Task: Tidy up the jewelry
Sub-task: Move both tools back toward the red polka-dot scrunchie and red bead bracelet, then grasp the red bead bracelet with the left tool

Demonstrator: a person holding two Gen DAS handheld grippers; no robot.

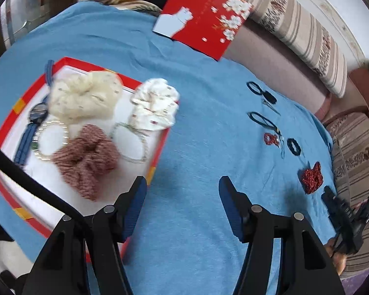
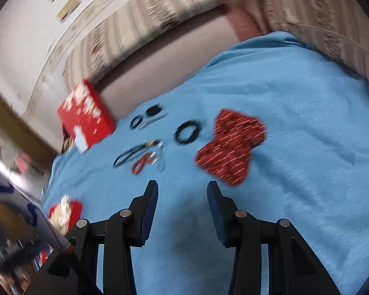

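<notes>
The red dotted scrunchie [image 2: 231,145] lies just ahead-right of the right gripper [image 2: 182,196], fingers apart and empty; the left gripper [image 1: 182,186], also spread empty, is farther.

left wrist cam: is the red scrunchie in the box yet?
No, the red scrunchie lies on the blue cloth, apart from the box.

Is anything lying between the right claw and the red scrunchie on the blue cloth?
Nothing visible does. Only bare blue cloth lies between the right claw and the red scrunchie, just ahead to its right. Its jaws are empty.
</notes>
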